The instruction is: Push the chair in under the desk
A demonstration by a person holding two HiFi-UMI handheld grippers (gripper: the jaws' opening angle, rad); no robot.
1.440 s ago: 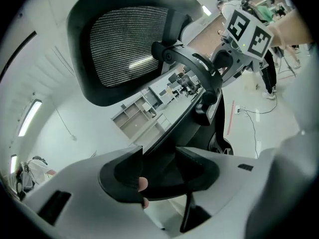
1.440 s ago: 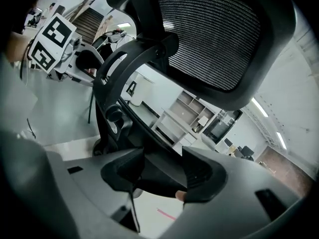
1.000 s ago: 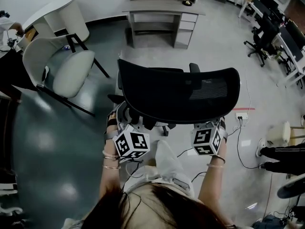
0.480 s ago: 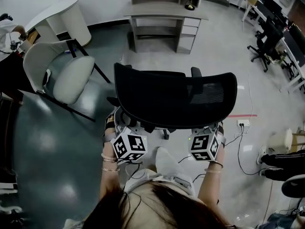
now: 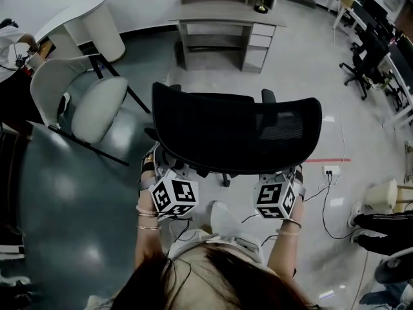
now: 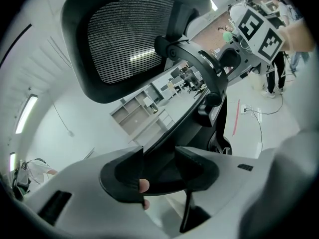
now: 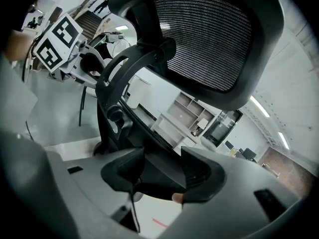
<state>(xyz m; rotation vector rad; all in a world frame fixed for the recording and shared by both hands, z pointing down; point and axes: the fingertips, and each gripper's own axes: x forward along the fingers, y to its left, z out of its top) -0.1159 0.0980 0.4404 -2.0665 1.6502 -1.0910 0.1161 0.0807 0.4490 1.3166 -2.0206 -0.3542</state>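
Left gripper (image 6: 158, 166) jaws clamped wide on the lower rim of the chair (image 5: 235, 134) back; right gripper (image 7: 163, 171) same on the other side. Chair has rolled slightly toward the desk (image 5: 226, 13) over the last second and is still well apart from it. Push is under way, likely far from done.

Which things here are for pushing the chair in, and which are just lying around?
For the job: black mesh office chair, grey desk with drawers, left gripper, right gripper.
Just lying about: white shell chair with black legs, white rounded table, white floor power strip.
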